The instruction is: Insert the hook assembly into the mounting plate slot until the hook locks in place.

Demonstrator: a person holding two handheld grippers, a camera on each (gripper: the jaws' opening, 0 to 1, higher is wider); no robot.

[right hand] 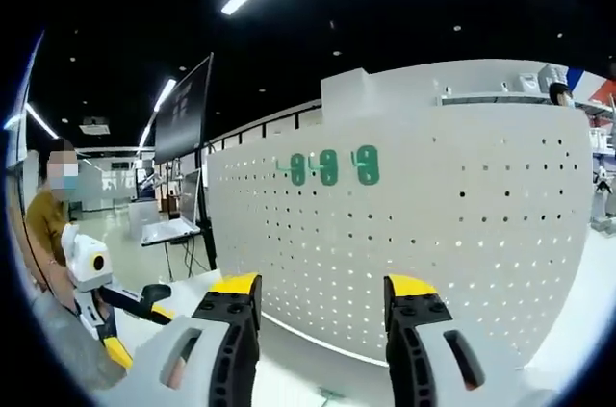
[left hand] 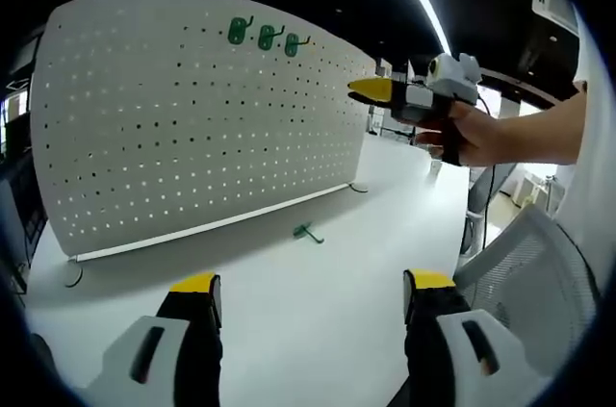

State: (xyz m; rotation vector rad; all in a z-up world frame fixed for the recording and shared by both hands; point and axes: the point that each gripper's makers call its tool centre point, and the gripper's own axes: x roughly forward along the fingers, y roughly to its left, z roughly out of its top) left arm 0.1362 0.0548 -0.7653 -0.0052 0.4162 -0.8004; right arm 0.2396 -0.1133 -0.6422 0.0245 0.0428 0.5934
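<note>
1. Left gripper (left hand: 313,292): the fingers (left hand: 195,284) stand wide apart, released, grasping nothing. They hover above the white counter (left hand: 318,330) with bare surface between them.
2. Right gripper (right hand: 322,293): the fingers (right hand: 234,286) are likewise spread and released, with nothing between them. In the left gripper view this gripper is held aloft in a hand (left hand: 478,133) to the right of the board, its yellow tips pointing toward the board's right edge without touching it.
3. Loose green hook (left hand: 307,232): it lies on the counter just in front of the board's lower edge, well apart from both grippers. Open counter surrounds it on all sides.
4. Mounting plate (left hand: 192,128): a white perforated board standing upright on the counter, carried on small feet at its lower corners. Its lower edge runs along a pale rail.
5. Mounted hooks (left hand: 267,35): three green hooks sit side by side in the upper rows of the board; the holes below them are unoccupied.
6. Far field: a mesh chair (left hand: 539,272) stands beside the counter's right edge. A seated person (right hand: 48,219) is beyond the board's left end.
</note>
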